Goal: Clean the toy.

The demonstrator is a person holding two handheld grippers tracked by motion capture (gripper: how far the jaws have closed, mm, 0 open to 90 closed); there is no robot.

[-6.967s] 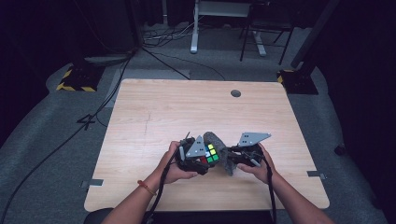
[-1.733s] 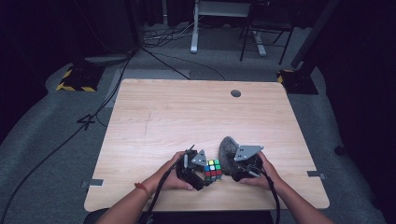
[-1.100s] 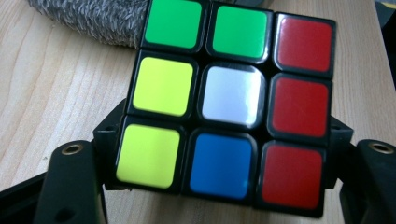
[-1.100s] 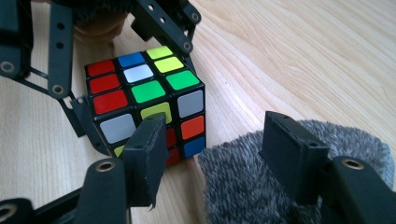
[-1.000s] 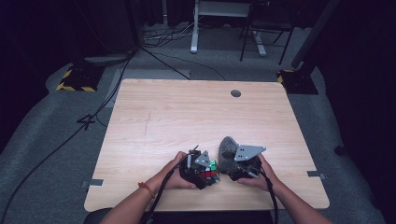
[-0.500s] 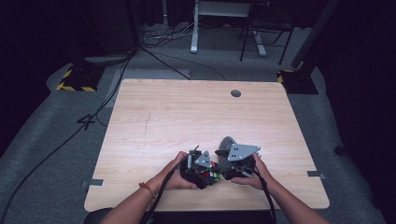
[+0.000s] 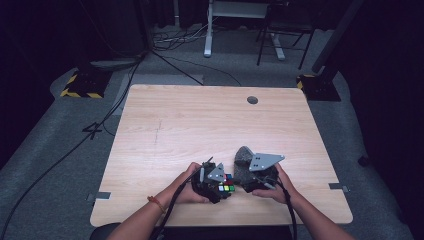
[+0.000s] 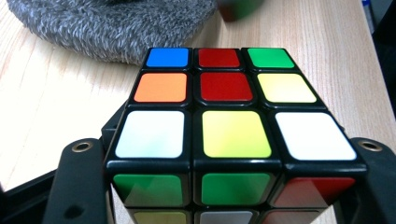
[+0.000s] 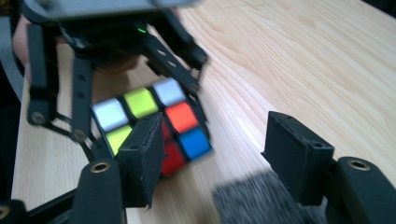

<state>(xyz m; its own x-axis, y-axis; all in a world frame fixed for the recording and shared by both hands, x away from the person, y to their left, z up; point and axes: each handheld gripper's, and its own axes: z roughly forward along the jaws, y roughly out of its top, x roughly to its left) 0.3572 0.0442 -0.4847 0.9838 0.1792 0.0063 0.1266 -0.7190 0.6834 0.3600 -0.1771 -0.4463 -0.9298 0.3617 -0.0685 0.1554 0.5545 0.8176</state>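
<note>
Two grippers: both working low at the near edge of the table (image 7: 210, 120), close together.
Left gripper (image 7: 216, 181): jaws clamping the puzzle cube (image 8: 233, 126) from both sides; they have just been closing onto it, cube between them.
Cube position: sitting on the wood near the table's front edge, between the two hands, held in the left gripper; white, yellow, white row facing the left gripper view's camera.
Right gripper (image 9: 212, 154): jaws standing apart, nothing pressed between them; they have just been opening a little.
Right gripper position: just beside the cube, one jaw overlapping its red and blue side in the right gripper view.
Grey fuzzy cloth (image 7: 243, 159): lying on the table just beyond the cube, partly under the right gripper.
</note>
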